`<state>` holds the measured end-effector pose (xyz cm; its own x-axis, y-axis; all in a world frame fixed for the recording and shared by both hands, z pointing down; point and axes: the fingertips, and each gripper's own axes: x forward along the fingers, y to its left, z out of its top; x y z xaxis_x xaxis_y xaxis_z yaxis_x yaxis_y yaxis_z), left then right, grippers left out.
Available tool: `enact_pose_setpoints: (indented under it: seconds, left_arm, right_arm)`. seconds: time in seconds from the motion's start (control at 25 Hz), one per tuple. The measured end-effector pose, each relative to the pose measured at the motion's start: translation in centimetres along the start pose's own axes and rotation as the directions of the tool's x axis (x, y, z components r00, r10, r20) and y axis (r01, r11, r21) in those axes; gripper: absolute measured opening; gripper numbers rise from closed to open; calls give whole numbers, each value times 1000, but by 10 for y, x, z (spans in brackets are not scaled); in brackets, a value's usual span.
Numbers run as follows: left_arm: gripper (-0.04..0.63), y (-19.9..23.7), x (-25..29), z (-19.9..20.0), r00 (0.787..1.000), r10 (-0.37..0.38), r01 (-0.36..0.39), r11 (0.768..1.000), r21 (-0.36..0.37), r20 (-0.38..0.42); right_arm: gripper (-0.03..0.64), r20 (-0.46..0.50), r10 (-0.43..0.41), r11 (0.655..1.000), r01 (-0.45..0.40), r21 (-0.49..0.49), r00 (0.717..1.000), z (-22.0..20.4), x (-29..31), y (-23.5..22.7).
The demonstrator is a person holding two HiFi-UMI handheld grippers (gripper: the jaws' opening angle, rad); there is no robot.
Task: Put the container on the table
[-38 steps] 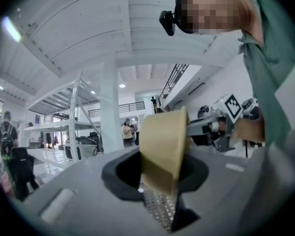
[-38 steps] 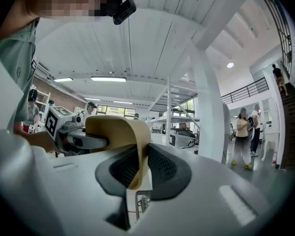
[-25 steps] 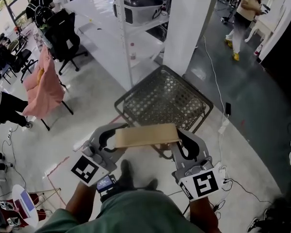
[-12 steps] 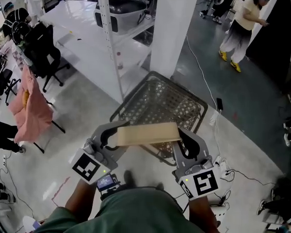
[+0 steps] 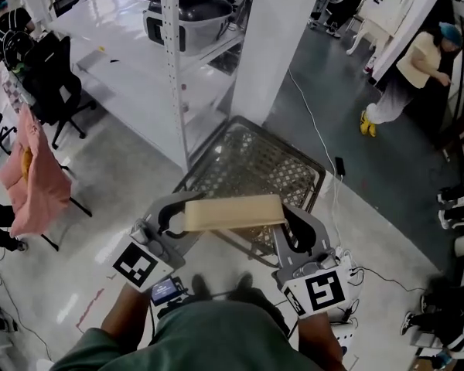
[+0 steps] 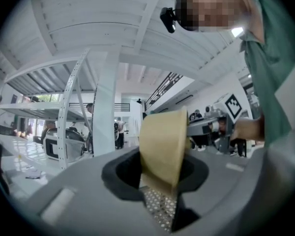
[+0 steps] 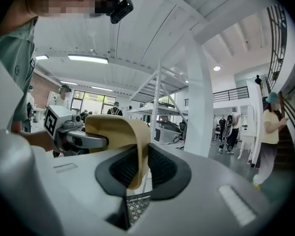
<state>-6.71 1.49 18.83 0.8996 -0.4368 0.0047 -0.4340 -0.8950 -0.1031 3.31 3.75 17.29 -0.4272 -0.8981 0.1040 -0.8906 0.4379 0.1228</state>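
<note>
The container is a dark wire-mesh basket (image 5: 251,165) with a tan band (image 5: 232,212) along its near rim. I carry it above the floor, out in front of my body. My left gripper (image 5: 182,216) is shut on the band's left end and my right gripper (image 5: 288,224) on its right end. In the left gripper view the tan band (image 6: 161,144) stands pinched between the jaws of the left gripper (image 6: 160,178), with mesh (image 6: 160,208) below it. The right gripper view shows the band (image 7: 123,132) curling through the right gripper (image 7: 136,173).
A white shelving rack (image 5: 174,68) with a black-and-white bin (image 5: 187,15) stands ahead, a white pillar (image 5: 274,45) beside it. A white table (image 5: 100,29) and black chairs (image 5: 50,76) are at upper left. A person (image 5: 414,72) stands at the right. Cables (image 5: 332,176) trail over the floor.
Both grippers and the basket have travelled together across the room, grip unchanged. The rack and pillar are closer, and the person at upper right has shifted down and right in view.
</note>
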Motion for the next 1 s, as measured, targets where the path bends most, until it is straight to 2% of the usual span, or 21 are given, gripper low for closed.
enact_pose_setpoints:
  seconds: [0.16,0.44,0.68,1.0]
  left_arm:
    - [118,21,7,-5,1000,24,-25,1000,-16,-16]
    - [118,37,37,-4,994,102,-102,995,-2,-44]
    - [120,40,74,-8,986,156,-156,988,14,-52]
    - [120,35,101,-15,969,232,-231,973,25,-89]
  right_arm:
    - [46,-11,25,1000,-25,7,1000,-1,23,-8]
    - [46,15,105,994,-106,26,994,-6,47,-43]
    - [44,33,162,986,-163,21,986,-13,57,-83]
    - [44,50,247,968,-249,29,968,-25,62,-113]
